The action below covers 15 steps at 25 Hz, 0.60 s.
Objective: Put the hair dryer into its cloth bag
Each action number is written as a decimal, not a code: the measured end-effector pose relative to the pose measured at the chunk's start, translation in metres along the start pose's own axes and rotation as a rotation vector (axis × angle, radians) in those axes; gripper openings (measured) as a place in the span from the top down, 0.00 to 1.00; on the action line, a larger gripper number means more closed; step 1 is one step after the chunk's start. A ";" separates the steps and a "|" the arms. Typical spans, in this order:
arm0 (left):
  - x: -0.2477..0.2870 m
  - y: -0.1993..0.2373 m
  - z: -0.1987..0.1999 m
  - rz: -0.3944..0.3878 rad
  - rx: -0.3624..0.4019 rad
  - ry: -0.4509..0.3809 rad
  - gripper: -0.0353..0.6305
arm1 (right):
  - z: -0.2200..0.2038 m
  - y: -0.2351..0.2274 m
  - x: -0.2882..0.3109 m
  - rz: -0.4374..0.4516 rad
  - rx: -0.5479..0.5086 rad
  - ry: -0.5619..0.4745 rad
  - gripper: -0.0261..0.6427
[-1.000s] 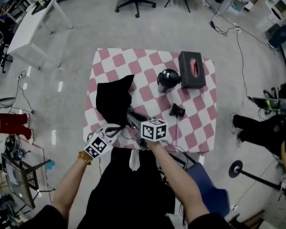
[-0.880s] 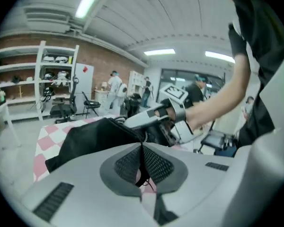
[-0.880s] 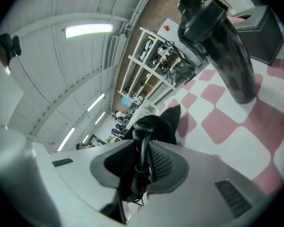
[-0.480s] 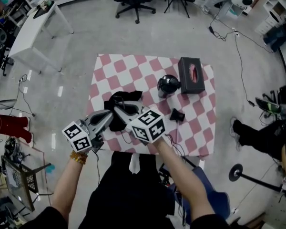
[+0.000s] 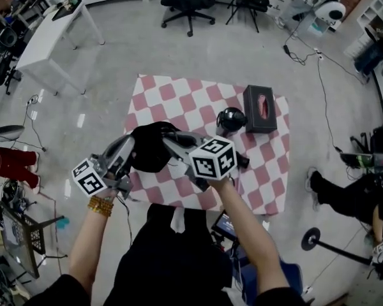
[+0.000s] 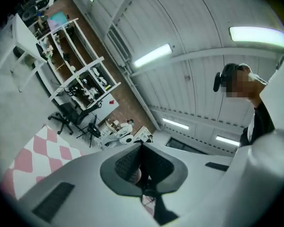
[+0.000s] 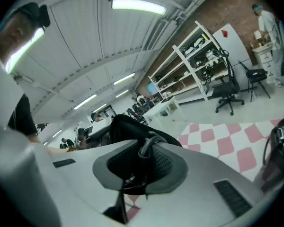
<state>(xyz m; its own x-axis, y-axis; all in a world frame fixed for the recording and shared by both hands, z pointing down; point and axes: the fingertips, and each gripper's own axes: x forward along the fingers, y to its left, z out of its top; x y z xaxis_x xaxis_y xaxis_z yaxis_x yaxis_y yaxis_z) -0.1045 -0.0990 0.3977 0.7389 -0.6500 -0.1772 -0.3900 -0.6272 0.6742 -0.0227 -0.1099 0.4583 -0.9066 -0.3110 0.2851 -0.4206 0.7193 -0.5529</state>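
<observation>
**Bag held up between both grippers, dryer on the table**

In the head view the black cloth bag [image 5: 150,148] hangs at frame centre, bunched into a dark lump, so its opening cannot be made out. The left gripper [image 5: 131,145] meets it from the lower left. In the left gripper view its pads are pressed tight together on a thin fold of black fabric, and a dark strip trails below, cut off by the frame's bottom edge.

The right gripper [image 5: 170,143] comes in from the lower right. Its jaws have just been closing and now pinch the bag's fabric and a black cord loop [image 7: 146,148]. The bag bulges up behind them.

The hair dryer [image 5: 230,118] lies right of centre on the checked table [image 5: 179,94], apart from the bag and just left of the black tissue box [image 5: 260,109]. Its lower part is hidden behind the right gripper.
</observation>
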 end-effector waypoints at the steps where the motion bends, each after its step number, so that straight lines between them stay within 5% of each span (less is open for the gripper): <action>1: 0.002 -0.001 0.003 -0.005 0.007 0.003 0.92 | -0.001 0.001 -0.001 0.015 -0.004 -0.016 0.89; 11: 0.009 -0.009 0.019 -0.035 -0.034 -0.027 0.92 | -0.014 0.007 -0.037 0.146 -0.078 -0.142 0.85; 15: 0.021 -0.025 0.015 -0.103 -0.007 0.030 0.92 | 0.006 0.015 -0.035 0.096 -0.004 -0.163 0.85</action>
<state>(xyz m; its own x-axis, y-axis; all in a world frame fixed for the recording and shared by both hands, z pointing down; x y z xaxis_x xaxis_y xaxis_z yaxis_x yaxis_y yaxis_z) -0.0874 -0.1032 0.3662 0.7911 -0.5689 -0.2248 -0.3071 -0.6872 0.6583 0.0028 -0.0922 0.4355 -0.9361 -0.3372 0.1002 -0.3321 0.7530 -0.5681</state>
